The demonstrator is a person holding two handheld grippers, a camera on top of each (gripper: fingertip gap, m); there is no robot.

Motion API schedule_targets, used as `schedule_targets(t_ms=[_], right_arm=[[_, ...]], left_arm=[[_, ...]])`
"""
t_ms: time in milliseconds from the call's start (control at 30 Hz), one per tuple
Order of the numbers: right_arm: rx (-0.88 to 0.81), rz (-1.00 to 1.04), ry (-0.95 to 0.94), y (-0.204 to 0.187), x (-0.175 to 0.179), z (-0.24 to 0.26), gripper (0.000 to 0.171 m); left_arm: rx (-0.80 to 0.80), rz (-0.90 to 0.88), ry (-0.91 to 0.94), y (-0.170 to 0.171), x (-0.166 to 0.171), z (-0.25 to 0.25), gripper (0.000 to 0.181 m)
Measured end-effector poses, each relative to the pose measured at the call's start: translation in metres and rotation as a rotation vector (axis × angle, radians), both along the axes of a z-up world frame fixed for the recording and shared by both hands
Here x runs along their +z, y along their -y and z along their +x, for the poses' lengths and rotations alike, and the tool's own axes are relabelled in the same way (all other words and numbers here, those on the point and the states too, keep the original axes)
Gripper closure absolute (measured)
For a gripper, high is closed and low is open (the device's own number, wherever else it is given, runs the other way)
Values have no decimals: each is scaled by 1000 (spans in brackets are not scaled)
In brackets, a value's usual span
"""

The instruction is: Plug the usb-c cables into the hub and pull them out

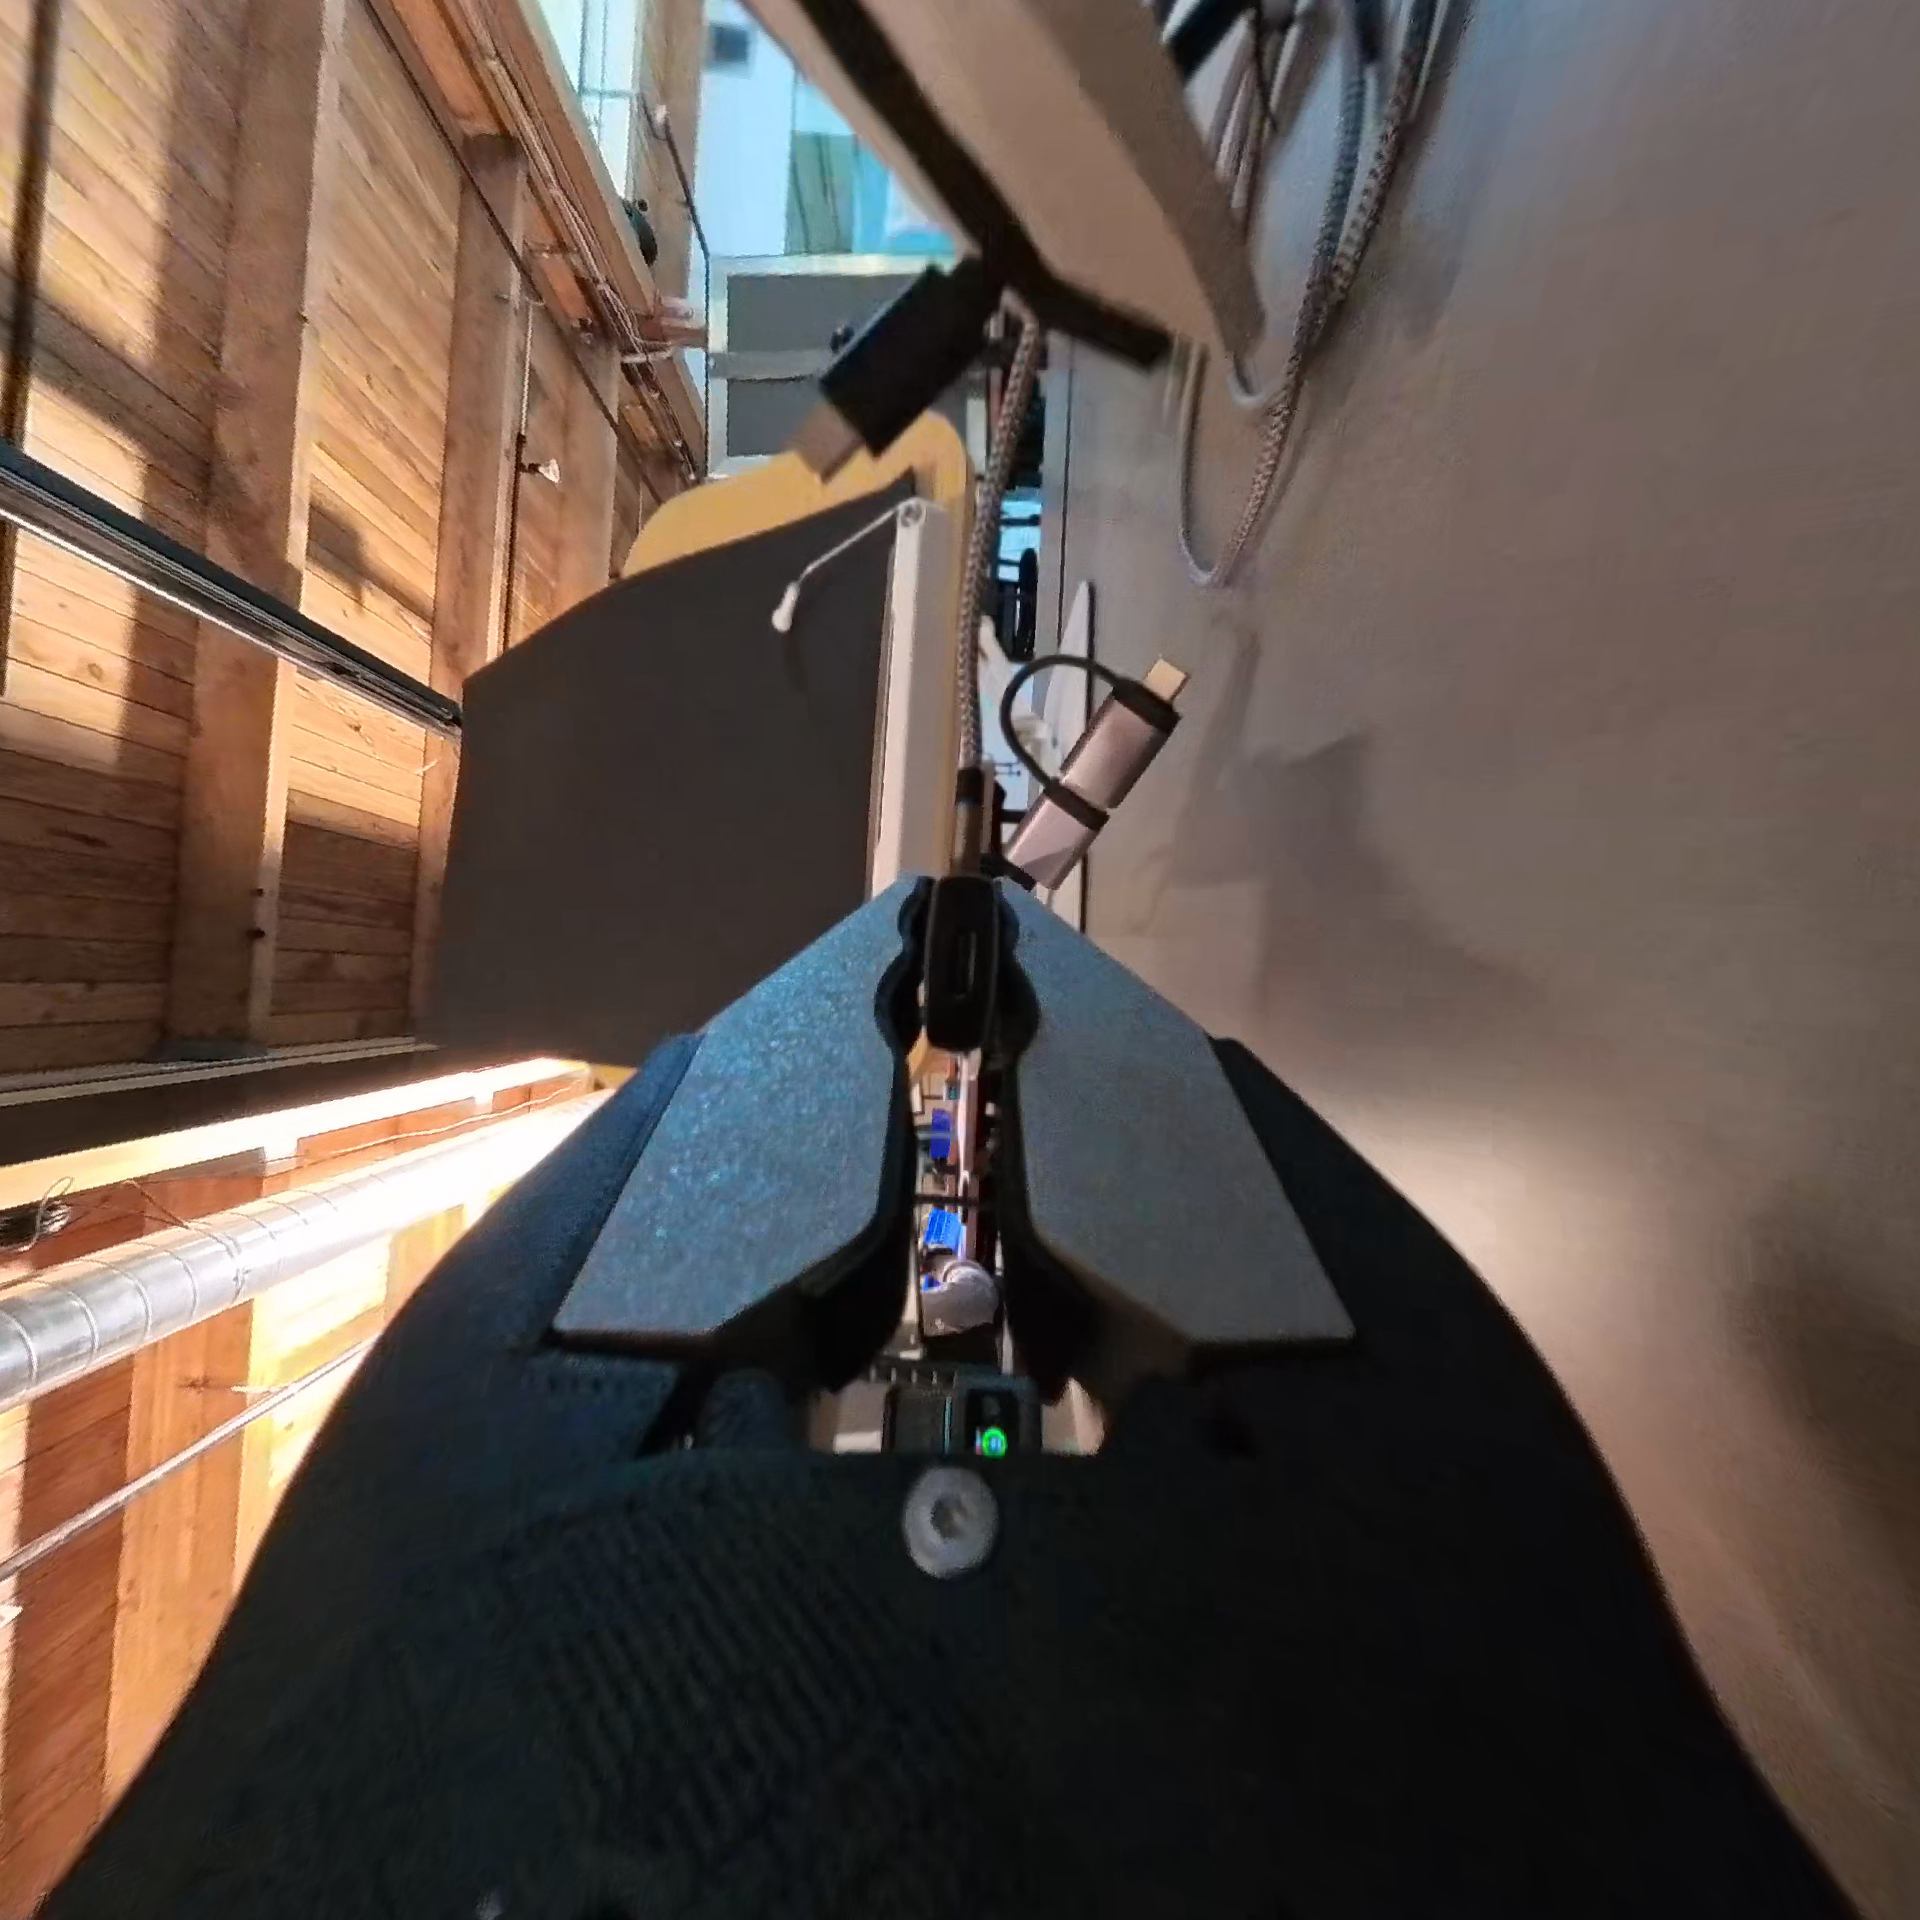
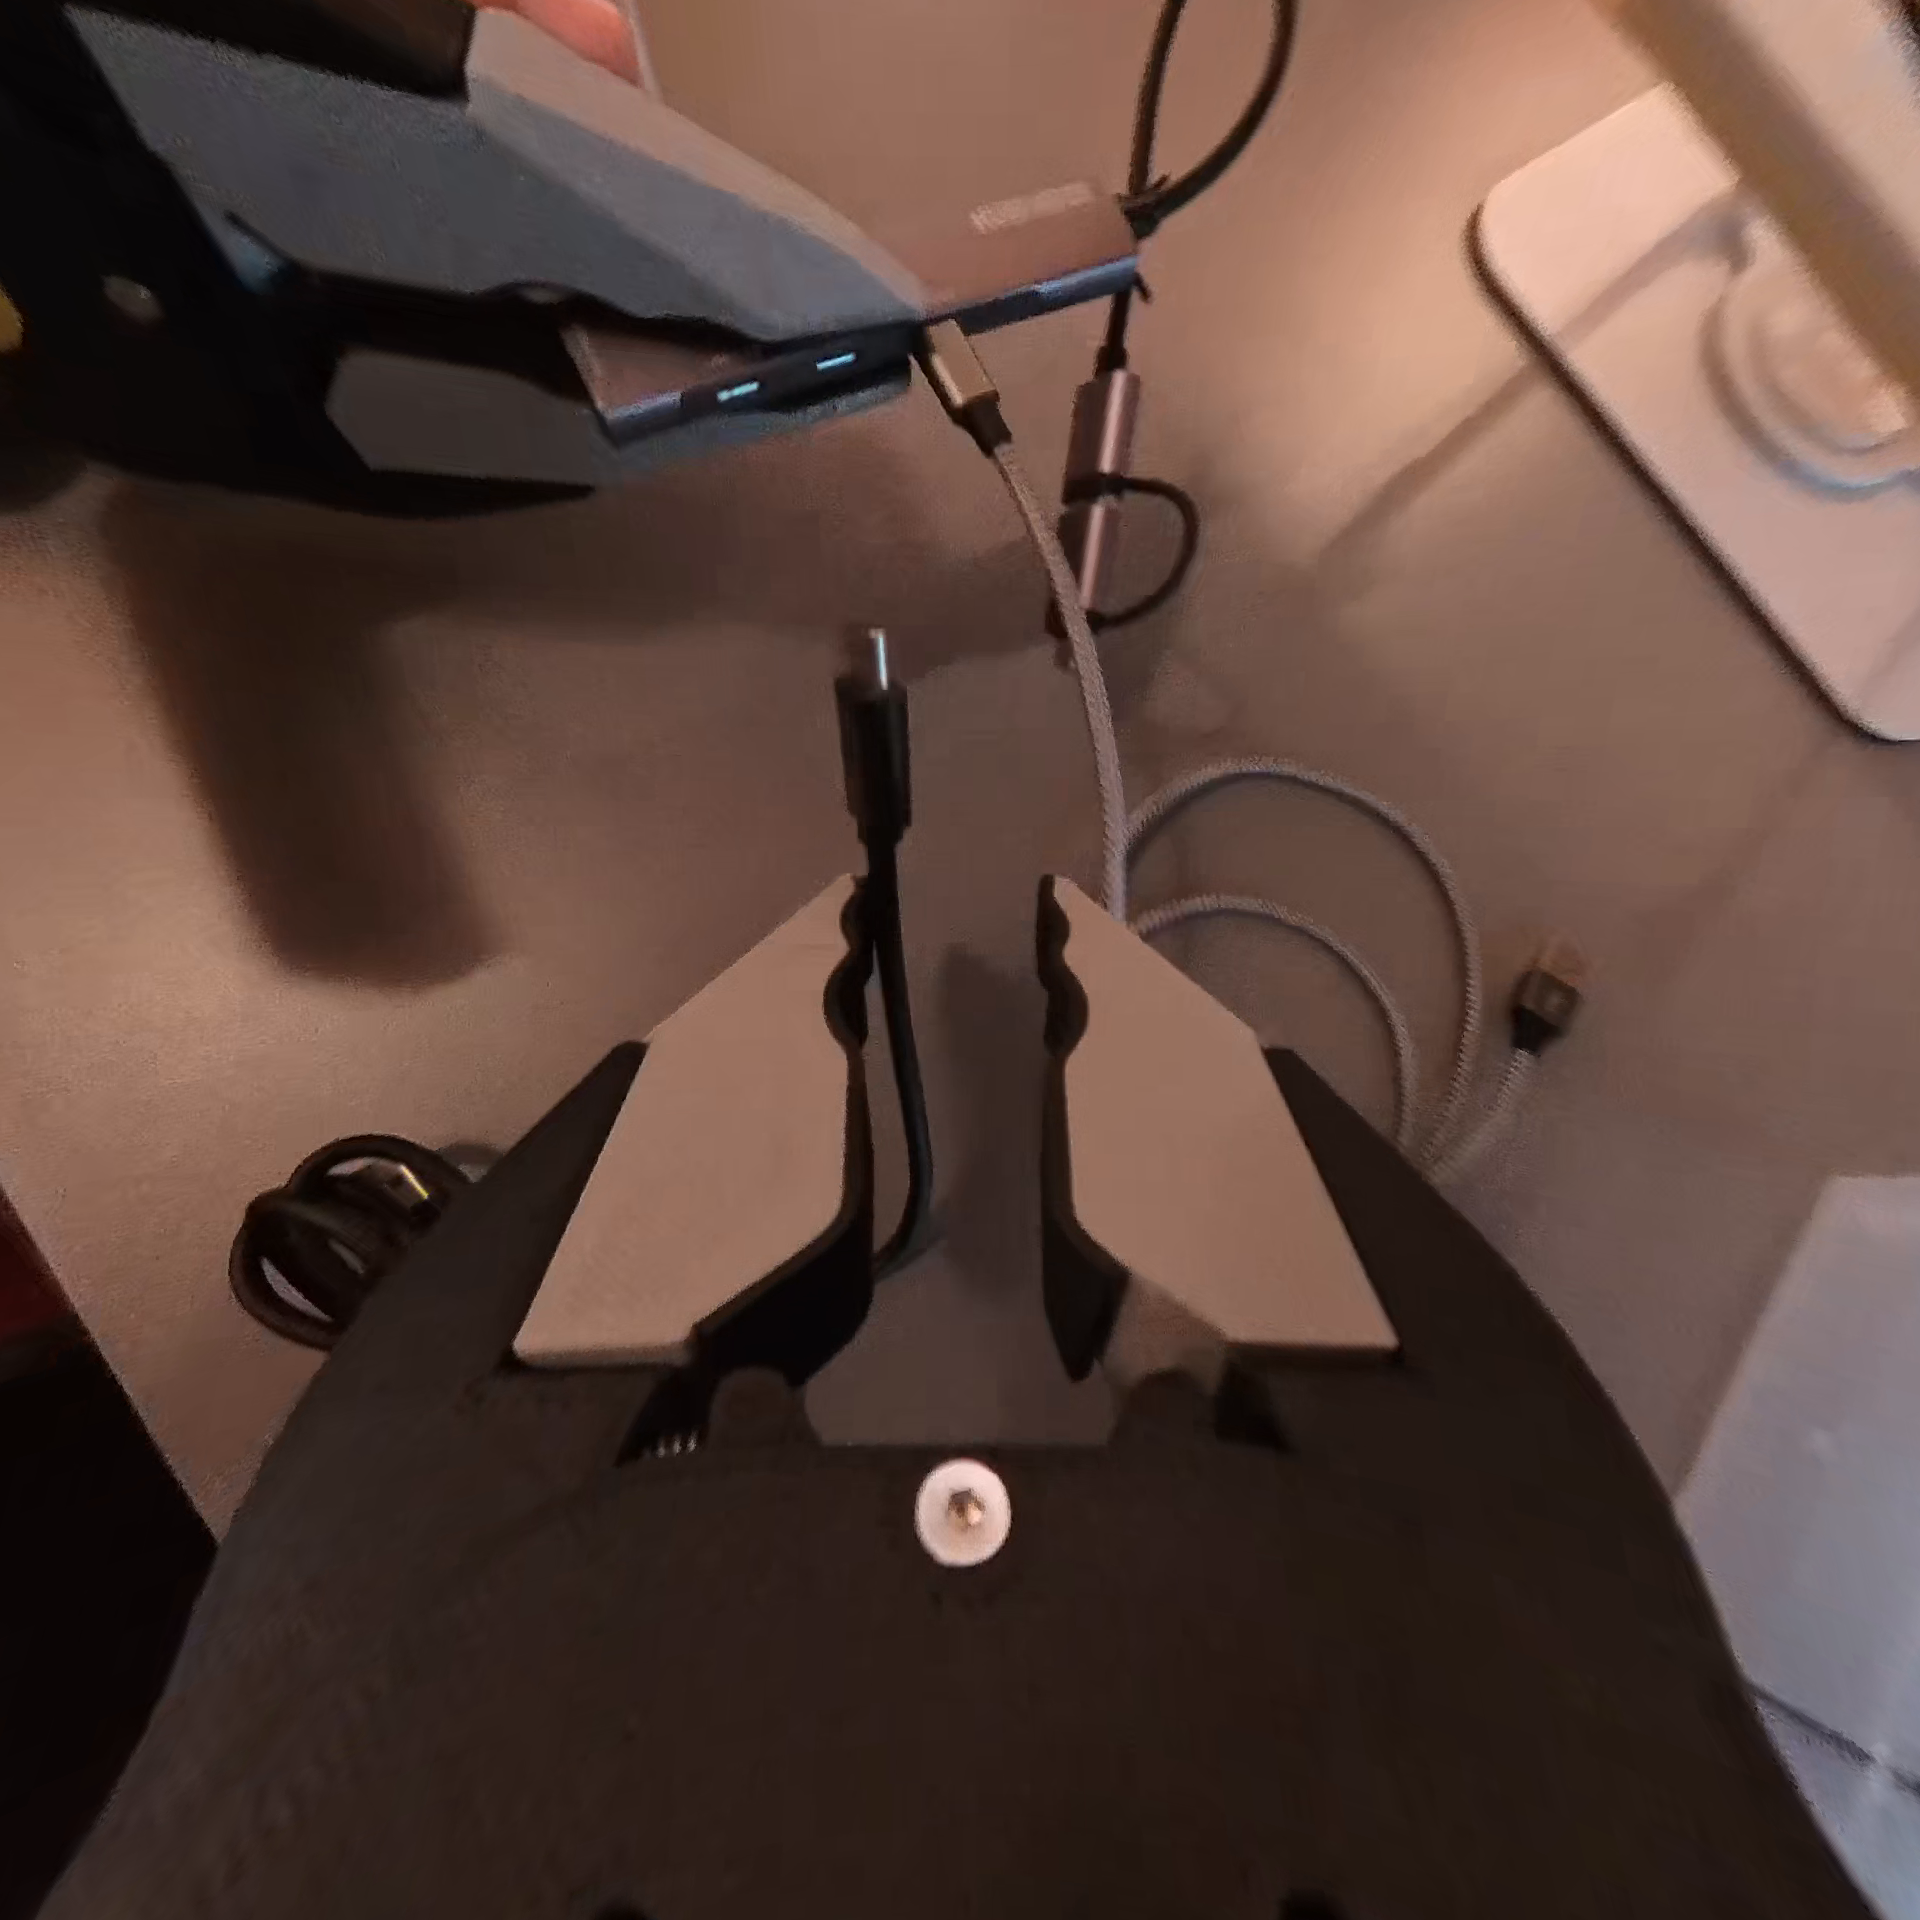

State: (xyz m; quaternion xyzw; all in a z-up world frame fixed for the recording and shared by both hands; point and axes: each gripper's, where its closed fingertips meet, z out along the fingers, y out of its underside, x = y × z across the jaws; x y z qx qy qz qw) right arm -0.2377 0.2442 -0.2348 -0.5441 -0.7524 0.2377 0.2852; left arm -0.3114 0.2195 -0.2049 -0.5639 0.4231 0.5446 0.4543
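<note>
My left gripper (image 1: 961, 906) is shut on the grey hub (image 1: 961, 971), seen end-on between its tips. In the right wrist view the hub (image 2: 727, 390) shows two lit blue ports, held above the table under a left finger (image 2: 623, 208). A braided cable's plug (image 2: 961, 379) sits in the hub's side; its cord (image 2: 1299, 883) coils on the table. The hub's own lead carries a grey adapter (image 2: 1101, 468). My right gripper (image 2: 948, 888) is open. The black USB-C cable (image 2: 878, 727) stands between its fingers, against the left one, silver tip pointing at the hub, well short of it.
A white stand base (image 2: 1714, 364) lies at the far right, a pale box (image 2: 1818, 1455) at the near right. A black cable coil (image 2: 322, 1247) lies near the table's left edge. The braided cable's free plug (image 2: 1548, 997) rests on the table. Across from one pair of fingers to the other is roughly 9 centimeters.
</note>
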Motion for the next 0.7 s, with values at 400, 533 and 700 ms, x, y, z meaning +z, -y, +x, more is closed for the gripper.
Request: schedule_targets(t_ms=[400, 533, 700], right_arm=[[-17, 238, -295, 17, 27, 20, 140], [-51, 249, -327, 19, 24, 10, 143], [-82, 320, -377, 14, 29, 1, 146]], left_arm=[[33, -8, 4, 9, -3, -11, 175], [36, -16, -3, 9, -5, -11, 175], [38, -7, 14, 9, -3, -13, 175]])
